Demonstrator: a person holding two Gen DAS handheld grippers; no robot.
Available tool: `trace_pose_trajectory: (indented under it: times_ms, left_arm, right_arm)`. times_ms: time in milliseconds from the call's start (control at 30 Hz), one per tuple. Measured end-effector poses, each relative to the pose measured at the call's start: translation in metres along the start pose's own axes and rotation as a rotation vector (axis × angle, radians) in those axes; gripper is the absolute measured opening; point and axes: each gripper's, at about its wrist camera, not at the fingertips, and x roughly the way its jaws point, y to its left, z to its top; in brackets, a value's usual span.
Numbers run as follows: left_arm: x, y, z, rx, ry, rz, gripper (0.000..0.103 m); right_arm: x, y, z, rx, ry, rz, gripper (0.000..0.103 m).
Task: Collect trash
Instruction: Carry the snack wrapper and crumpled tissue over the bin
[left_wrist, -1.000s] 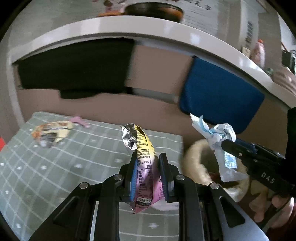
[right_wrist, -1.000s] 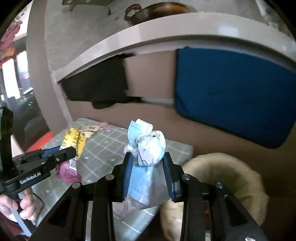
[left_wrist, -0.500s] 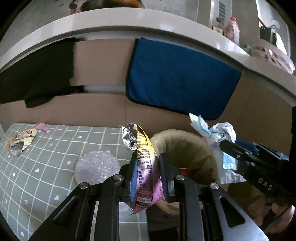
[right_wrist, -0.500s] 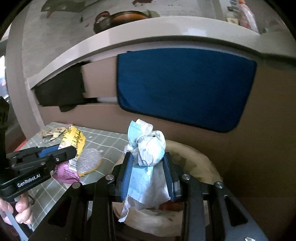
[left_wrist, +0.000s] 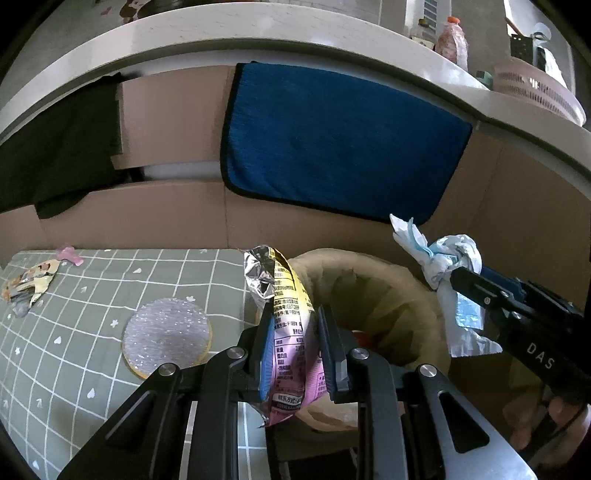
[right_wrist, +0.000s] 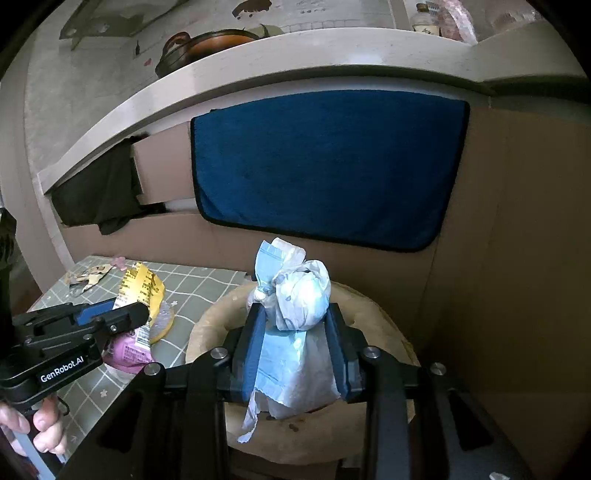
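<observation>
Carrying two pieces of trash toward the bin (left_wrist: 402, 295), I hold the left gripper (left_wrist: 293, 343) clenched on a yellow-and-pink snack wrapper (left_wrist: 288, 332) just short of the bin's near-left rim, and the right gripper (right_wrist: 299, 350) clamped on a crumpled white-and-blue wad (right_wrist: 295, 317) above the bin's opening (right_wrist: 306, 435). To do the drop well, I judge that each load should be fully inside the rim before I let its jaws part, since light foil and tissue can drift or cling to a pad; the wrapper needs more travel over the bin. Left of the bin, on the checked cloth (left_wrist: 92, 369), a round clear lid (left_wrist: 168, 334) lies near, with a torn wrapper (left_wrist: 31, 284) and a pink scrap (left_wrist: 70, 254) farther off, all uncollected
</observation>
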Motion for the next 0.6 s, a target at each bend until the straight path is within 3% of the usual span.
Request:
trace_pose_trajectory:
  times_ms: [600]
  left_arm:
    - [0.009,0.003,0.0005,-0.009,0.018,-0.031,0.023]
  right_arm:
    - [0.0052,-0.0001,0.0006,0.006,0.009,0.003,0.031]
